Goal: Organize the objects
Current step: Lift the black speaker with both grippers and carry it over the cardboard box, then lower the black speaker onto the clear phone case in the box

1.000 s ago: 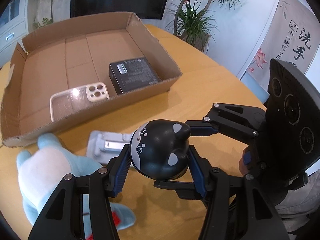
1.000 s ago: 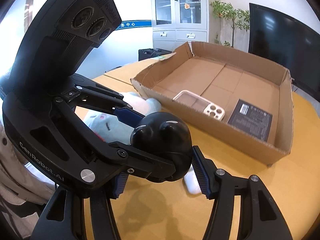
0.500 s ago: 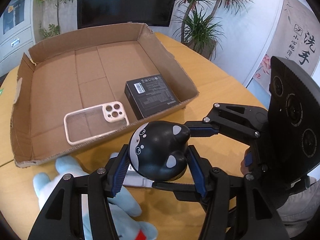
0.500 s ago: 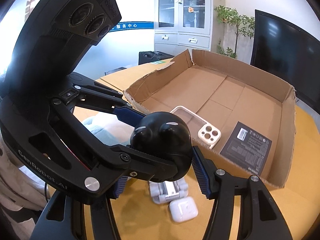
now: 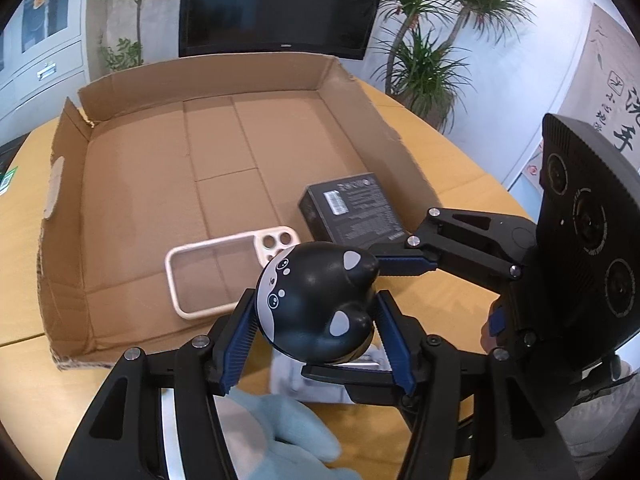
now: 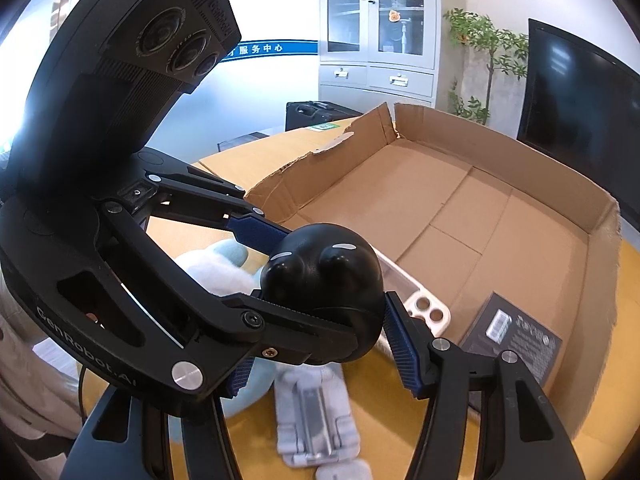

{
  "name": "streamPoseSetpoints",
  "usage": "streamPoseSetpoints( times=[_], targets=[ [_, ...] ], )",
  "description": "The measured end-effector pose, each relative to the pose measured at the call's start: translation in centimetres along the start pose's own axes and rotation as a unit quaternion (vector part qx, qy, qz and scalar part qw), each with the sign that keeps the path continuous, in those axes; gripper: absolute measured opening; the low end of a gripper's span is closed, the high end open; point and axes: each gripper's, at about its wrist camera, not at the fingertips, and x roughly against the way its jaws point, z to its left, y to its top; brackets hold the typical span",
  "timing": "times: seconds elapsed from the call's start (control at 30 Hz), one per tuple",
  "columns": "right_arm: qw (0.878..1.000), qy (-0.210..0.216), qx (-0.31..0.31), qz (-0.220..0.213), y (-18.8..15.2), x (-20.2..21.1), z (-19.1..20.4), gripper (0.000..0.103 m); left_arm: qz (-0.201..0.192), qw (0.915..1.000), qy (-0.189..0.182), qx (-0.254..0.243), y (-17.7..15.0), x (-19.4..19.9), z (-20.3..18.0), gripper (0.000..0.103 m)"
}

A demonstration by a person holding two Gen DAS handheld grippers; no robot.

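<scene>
A round black toy with a white face (image 5: pixel 316 304) is held in the air between both grippers, above the table next to the near wall of the cardboard tray (image 5: pixel 72 264). My left gripper (image 5: pixel 316 340) is shut on the toy. My right gripper (image 6: pixel 320 344) is shut on the same toy (image 6: pixel 324 280) from the other side. In the tray lie a clear phone case (image 5: pixel 224 268) and a black box (image 5: pixel 352 208). The case (image 6: pixel 428 308) and the box (image 6: pixel 516 336) also show in the right wrist view.
A light blue plush toy (image 5: pixel 280 432) and a grey folding stand (image 6: pixel 312 412) lie on the wooden table (image 5: pixel 460 168) below the grippers. A white earbud case (image 6: pixel 344 472) lies by the stand. A monitor, plants and cabinets stand behind the table.
Both grippers have lifted the black toy higher and carried it toward the cardboard tray. The tray, phone case and black box now sit closer and lower in both views.
</scene>
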Motion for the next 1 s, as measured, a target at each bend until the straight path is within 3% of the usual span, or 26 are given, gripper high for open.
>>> streamPoseSetpoints(
  times=[0.67,1.0],
  targets=[
    [0.999,0.02,-0.007,0.027,2.2,-5.7,-3.2,0.057,0.03,0.999,0.002,0.034,2.3,-3.5,4.6,0.057],
    [1.0,0.02,-0.004,0.023,3.6,-6.7,-4.0,0.057,0.03,0.9989,0.011,0.034,3.7,-3.4,5.6,0.058]
  ],
)
